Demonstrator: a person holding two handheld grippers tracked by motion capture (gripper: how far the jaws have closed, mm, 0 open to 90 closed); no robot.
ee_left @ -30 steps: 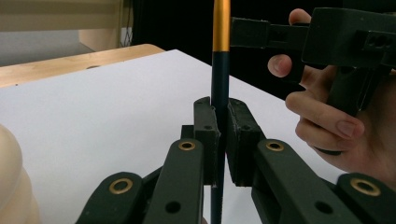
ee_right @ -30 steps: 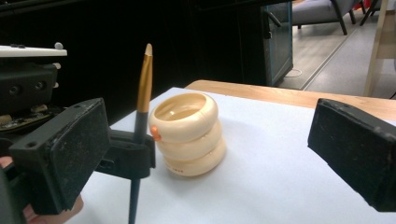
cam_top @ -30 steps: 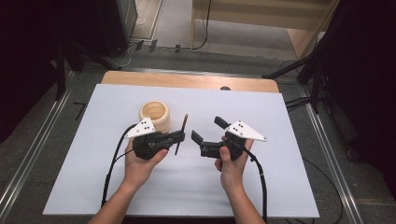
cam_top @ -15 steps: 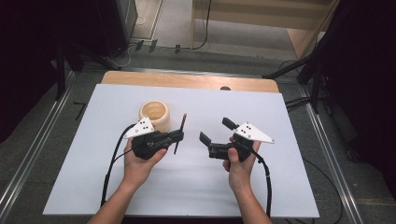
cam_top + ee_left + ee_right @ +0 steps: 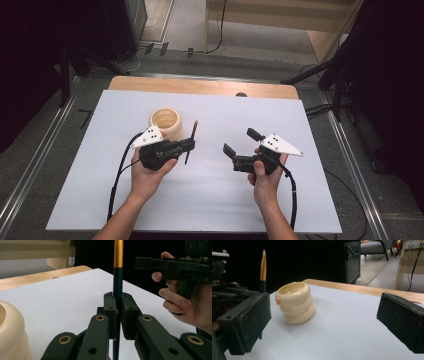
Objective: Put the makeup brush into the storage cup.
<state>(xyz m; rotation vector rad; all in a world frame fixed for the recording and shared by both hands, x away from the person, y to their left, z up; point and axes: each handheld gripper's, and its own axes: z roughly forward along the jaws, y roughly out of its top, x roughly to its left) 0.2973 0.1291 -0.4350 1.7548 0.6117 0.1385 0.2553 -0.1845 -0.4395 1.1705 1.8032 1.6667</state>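
- Left gripper (image 5: 188,145): held in the person's left hand (image 5: 150,170) at the near-centre of the table; jaws clenched on the dark lower shaft of a paintbrush (image 5: 190,141).
- Paintbrush: in the left gripper view (image 5: 118,277) it stands upright between the two pads, dark shaft below, gold metal sleeve above. In the right gripper view (image 5: 263,267) the pale tip points up.
- Right gripper (image 5: 242,143): held in the person's right hand (image 5: 265,177), to the right of the left gripper and apart from it; jaws released, spread wide, grasping nothing.
- Gap between the grippers: bare white table sheet (image 5: 215,195); nothing stands in the way.
- Cream pot (image 5: 164,123): ribbed, three stacked rings, open top; it stands just behind the left gripper, near the brush but not touching it. A small orange knob shows on its side in the right gripper view (image 5: 295,302).
- Far edge: a strip of bare wooden tabletop (image 5: 200,86) beyond the sheet.
- Beyond the table: floor, dark stands and cables.
- Writing: no legible brand or label on any item.
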